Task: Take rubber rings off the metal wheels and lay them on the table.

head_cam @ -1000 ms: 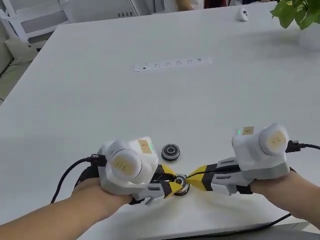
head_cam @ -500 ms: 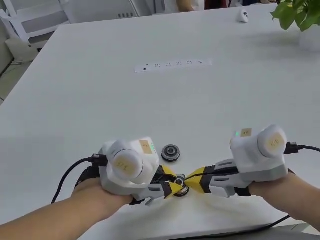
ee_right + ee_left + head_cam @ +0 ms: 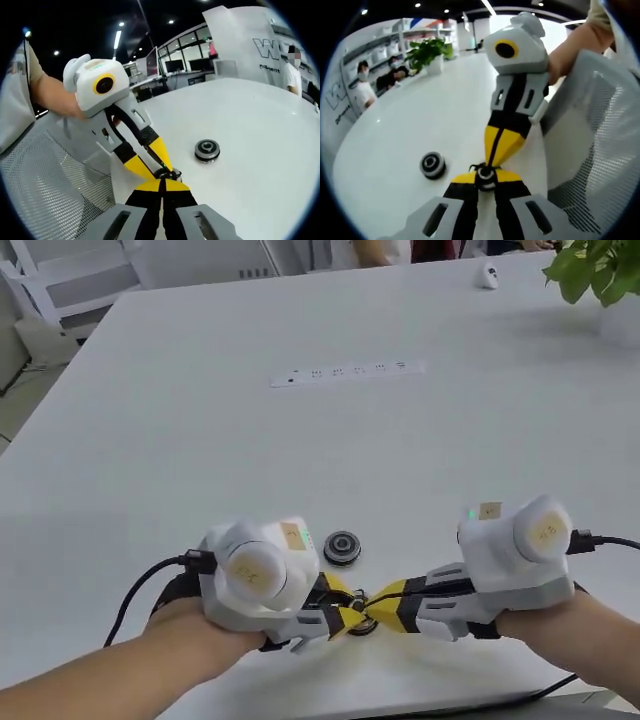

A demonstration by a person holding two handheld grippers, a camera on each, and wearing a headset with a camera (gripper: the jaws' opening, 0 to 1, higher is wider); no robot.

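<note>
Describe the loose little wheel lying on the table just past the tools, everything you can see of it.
The loose wheel is small and round, with a black outer band that looks like rubber, a shiny metal ring inside it and a dark centre. It lies flat on the white table, and nothing else touches it. It sits apart from the left tool and right tool, on their far side from the person; the tools meet at a second wheel.

Black-ringed wheel [image 3: 342, 546] flat on table [image 3: 200, 440] — second wheel [image 3: 484, 174] pinched just beside.
</note>
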